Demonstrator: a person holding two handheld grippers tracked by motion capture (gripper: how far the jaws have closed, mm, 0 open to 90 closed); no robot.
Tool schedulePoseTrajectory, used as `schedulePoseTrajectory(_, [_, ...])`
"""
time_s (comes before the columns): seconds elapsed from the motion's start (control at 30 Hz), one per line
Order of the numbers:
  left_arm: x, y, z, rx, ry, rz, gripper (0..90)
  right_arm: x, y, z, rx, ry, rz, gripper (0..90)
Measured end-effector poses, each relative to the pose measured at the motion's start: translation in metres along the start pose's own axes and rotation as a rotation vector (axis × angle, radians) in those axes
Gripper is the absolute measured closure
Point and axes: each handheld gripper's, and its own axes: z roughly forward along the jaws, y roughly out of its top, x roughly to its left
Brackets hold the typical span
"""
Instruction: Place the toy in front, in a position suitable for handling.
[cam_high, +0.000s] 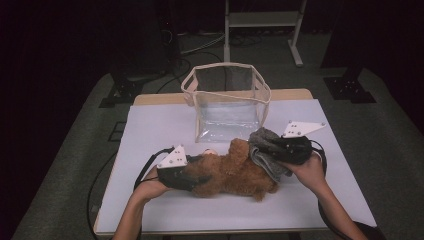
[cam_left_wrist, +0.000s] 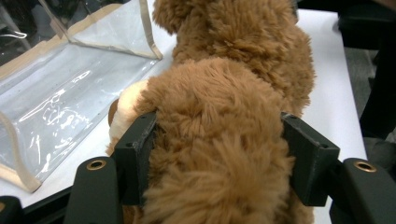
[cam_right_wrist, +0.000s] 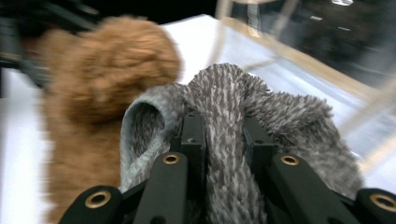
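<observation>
Here, no lettering readable: your left gripper (cam_left_wrist: 219, 158) clamps the shaggy brown plush bear (cam_high: 235, 172) lying on the white table (cam_high: 150, 130), your right gripper (cam_right_wrist: 223, 140) pinches a nubby grey cloth (cam_right_wrist: 224, 107) beside the clear, cream-trimmed bag (cam_high: 227, 100).

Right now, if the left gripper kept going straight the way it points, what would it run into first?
The left gripper is clamped on the fluffy brown plush teddy bear, so it would only push that. Beyond looks like bare white table, though depth is unclear.

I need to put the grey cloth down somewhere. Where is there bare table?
Bare table lies left of the clear bag, and along the near edge below the teddy bear. The middle, between bag and bear, is crowded.
</observation>
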Motion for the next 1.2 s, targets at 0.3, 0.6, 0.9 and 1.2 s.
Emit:
schedulePoseTrajectory(0.3, [0.004,0.0,0.003,-0.009,0.028,-0.037,34.3,-0.02,-0.016,-0.011,-0.007,-0.019,0.096,74.4])
schedulePoseTrajectory(0.6, [0.003,-0.001,0.004,0.012,0.046,-0.032,33.2,0.033,0.004,0.016,0.004,0.119,-0.022,74.3])
schedulePoseTrajectory(0.9, [0.008,0.001,-0.005,-0.012,0.047,-0.033,29.8,0.02,-0.006,0.016,0.008,0.096,0.009,74.5])
schedulePoseTrajectory(1.2, [0.012,-0.006,-0.007,0.005,0.054,-0.077,42.3,-0.007,-0.021,0.004,0.007,0.058,0.09,74.6])
